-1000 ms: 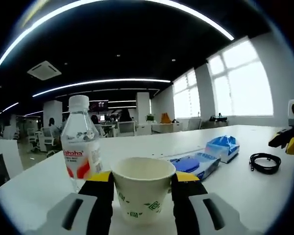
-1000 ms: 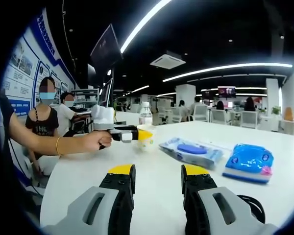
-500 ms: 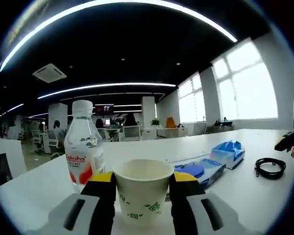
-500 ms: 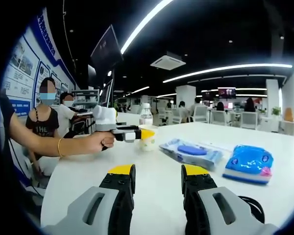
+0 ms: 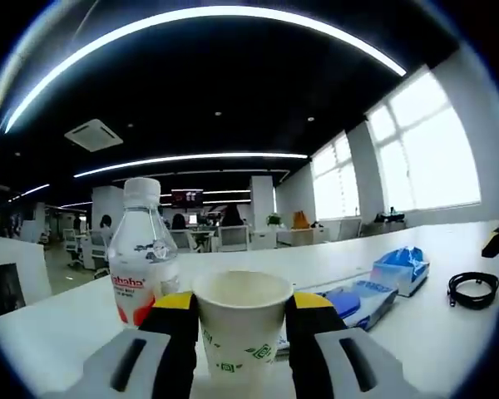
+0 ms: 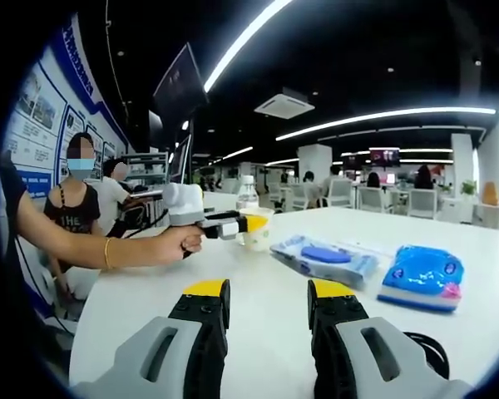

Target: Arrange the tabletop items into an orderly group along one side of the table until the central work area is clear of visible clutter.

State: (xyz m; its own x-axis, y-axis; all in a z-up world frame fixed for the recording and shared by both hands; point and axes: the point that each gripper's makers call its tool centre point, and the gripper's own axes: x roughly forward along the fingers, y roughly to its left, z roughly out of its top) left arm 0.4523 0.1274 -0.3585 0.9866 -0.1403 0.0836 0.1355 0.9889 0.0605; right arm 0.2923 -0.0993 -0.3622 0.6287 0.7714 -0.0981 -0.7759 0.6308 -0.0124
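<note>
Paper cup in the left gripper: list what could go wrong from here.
1. The cup is thin paper held between the left gripper jaws; a harder squeeze could crush it, a looser one could let it slip.
2. The water bottle stands close beside the cup; swinging the cup that way could knock the bottle over.
3. The wipes pack lies just past the other side, so setting the cup down there could catch it.

The cup [image 5: 241, 322] is off-white with small green marks, the bottle [image 5: 143, 251] clear with a white cap and a red-and-white label, the two packs [image 5: 355, 299] [image 5: 402, 268] blue, the cable [image 5: 473, 289] black, the bench [image 6: 266, 299] white, and both grippers' jaws black with yellow tips.
</note>
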